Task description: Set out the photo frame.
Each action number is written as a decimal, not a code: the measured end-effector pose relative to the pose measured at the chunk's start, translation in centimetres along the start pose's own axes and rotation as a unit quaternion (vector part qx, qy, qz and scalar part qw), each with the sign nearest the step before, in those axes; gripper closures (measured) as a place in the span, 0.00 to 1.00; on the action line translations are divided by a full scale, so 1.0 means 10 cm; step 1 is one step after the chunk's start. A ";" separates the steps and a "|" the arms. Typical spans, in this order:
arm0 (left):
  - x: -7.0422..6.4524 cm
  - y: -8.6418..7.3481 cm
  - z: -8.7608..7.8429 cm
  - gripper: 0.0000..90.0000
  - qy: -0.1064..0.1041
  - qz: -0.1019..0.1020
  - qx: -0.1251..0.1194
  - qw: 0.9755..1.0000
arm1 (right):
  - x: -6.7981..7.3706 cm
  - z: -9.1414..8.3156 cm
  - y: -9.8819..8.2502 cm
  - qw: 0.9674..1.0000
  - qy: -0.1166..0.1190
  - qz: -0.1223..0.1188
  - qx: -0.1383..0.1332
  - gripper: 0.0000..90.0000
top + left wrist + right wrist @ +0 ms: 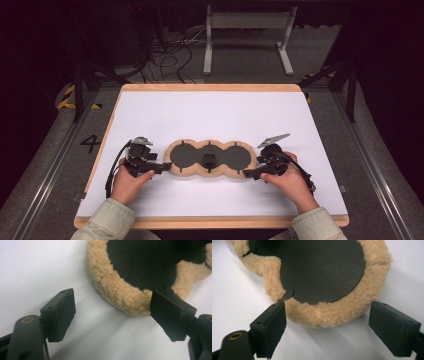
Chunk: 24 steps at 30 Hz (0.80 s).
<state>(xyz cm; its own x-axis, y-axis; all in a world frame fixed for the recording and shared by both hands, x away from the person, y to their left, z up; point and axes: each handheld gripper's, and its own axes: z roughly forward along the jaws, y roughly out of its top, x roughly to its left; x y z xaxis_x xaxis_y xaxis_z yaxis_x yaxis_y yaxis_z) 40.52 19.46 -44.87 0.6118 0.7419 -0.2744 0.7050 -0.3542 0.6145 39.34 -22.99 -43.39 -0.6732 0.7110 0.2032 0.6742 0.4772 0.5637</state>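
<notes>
Mid-table lies the fleece-edged pad [210, 158], flat on the white board [210, 112] — soft, light, floppy, I judge. Both jaws wide, empty: left gripper [161, 166] and right gripper [248, 173] at opposite ends — I'd pinch the fluffy rim.

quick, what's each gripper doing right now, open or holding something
left gripper: jaws open, holding nothing, at the left end of the fleece-edged pad.
right gripper: jaws open, holding nothing, at the pad's right end.

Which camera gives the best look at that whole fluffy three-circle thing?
The high view: the fleece-edged pad lies whole there, three dark rounds in a row. The left gripper view and right gripper view each show just one end lobe close up, between open tongs.
</notes>
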 end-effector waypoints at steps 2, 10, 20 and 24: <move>0.00 0.00 -0.01 0.23 0.002 0.003 0.002 1.000 | 0.00 0.01 0.00 1.000 0.000 -0.001 0.000 0.16; -0.01 0.02 0.01 0.21 0.006 0.000 0.004 1.000 | 0.02 0.06 -0.01 1.000 -0.002 0.000 0.015 0.15; -0.04 0.09 0.05 0.21 0.001 0.000 0.004 1.000 | 0.05 0.08 0.00 1.000 -0.006 -0.002 0.017 0.14; -0.05 0.14 0.13 0.18 -0.013 -0.009 0.015 1.000 | 0.06 0.08 0.00 1.000 -0.008 -0.002 0.017 0.14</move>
<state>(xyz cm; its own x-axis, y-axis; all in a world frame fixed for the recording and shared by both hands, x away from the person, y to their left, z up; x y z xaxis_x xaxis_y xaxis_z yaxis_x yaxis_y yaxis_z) 41.66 17.86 -44.84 0.6071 0.7339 -0.3046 0.7269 -0.3581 0.5860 39.21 -22.12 -43.91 -0.6708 0.7176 0.1874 0.6815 0.4966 0.5376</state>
